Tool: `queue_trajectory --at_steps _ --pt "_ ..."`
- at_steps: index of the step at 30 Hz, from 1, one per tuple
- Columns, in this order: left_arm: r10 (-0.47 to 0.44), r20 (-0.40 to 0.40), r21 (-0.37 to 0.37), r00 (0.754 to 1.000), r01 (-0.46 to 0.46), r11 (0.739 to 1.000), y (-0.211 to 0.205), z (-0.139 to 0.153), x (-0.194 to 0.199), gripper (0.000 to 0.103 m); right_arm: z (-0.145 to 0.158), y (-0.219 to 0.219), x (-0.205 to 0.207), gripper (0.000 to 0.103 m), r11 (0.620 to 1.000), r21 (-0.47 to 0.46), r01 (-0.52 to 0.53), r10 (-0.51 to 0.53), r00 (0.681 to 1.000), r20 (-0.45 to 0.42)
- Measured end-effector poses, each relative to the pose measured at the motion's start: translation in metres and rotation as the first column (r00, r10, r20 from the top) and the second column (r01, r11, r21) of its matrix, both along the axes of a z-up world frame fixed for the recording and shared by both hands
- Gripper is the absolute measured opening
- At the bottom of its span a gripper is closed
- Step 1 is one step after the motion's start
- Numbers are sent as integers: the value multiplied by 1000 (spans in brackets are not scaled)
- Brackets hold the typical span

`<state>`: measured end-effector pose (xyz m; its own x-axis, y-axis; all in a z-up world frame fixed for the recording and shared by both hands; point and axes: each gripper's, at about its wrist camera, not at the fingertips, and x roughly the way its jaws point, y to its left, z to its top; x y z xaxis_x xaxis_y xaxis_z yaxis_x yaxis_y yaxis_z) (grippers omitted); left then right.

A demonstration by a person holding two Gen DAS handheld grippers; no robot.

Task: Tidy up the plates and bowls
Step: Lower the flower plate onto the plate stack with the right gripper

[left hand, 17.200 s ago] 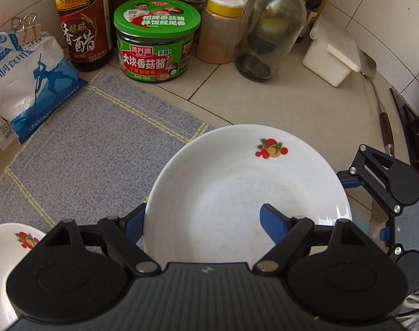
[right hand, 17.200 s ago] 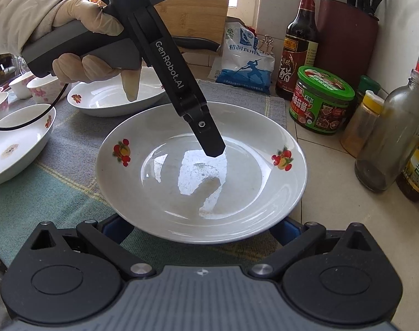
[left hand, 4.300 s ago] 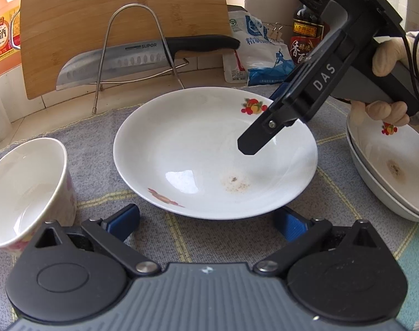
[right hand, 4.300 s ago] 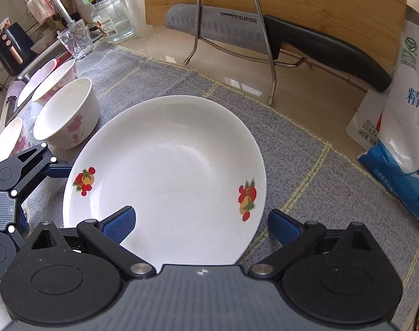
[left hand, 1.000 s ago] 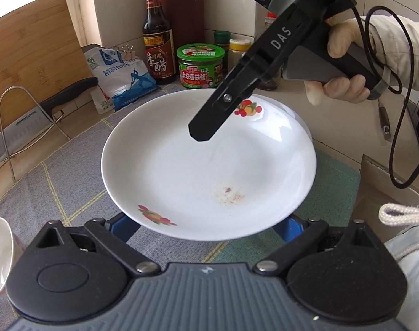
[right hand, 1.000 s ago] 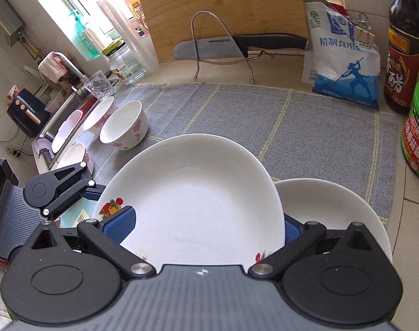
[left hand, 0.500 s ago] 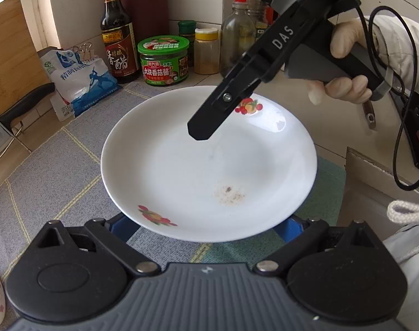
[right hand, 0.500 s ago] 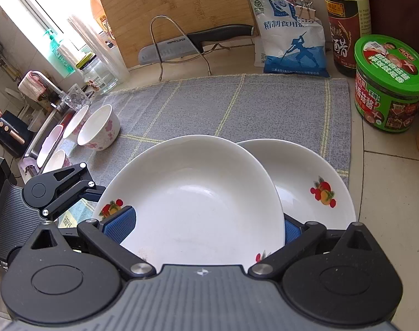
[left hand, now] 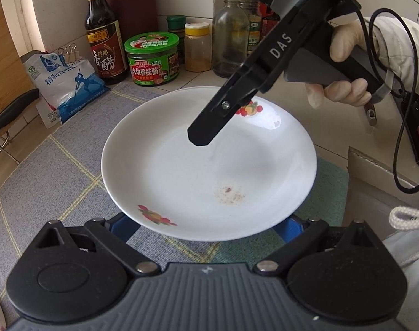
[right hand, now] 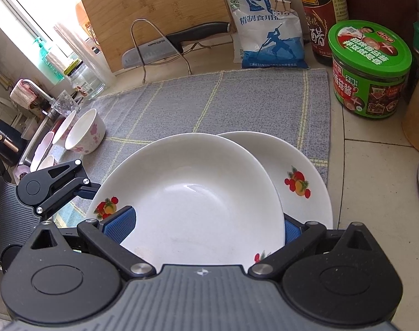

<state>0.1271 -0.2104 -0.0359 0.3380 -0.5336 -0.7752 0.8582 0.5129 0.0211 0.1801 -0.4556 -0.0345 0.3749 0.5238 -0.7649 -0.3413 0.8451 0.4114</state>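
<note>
The counter mat now shows the stack right under the carried plate. Both grippers, left and right, stay clamped on its rim; lowering looks next.

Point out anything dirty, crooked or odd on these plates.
The carried plate has a reddish-brown speckled stain in its well, so it looks unwashed. It also sits off-center over the stacked plate beneath, overlapping it rather than nested. No chips or cracks show.
</note>
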Motion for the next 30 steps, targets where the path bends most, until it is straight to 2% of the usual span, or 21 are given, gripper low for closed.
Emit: queue_trajectory --at_steps 8,17,30 --pt "-22 -26 4 999 22 1000 -4 -4 8 99 0 -5 -2 103 1000 -13 23 -23 1000 1" --pt "-46 -13 17 999 46 999 -6 -6 15 99 -1 -13 -6 103 998 -27 63 -63 998 -10" --pt "-62 -25 -2 998 62 998 -6 -8 22 99 3 -19 -17 103 992 -53 119 -119 993 -10"
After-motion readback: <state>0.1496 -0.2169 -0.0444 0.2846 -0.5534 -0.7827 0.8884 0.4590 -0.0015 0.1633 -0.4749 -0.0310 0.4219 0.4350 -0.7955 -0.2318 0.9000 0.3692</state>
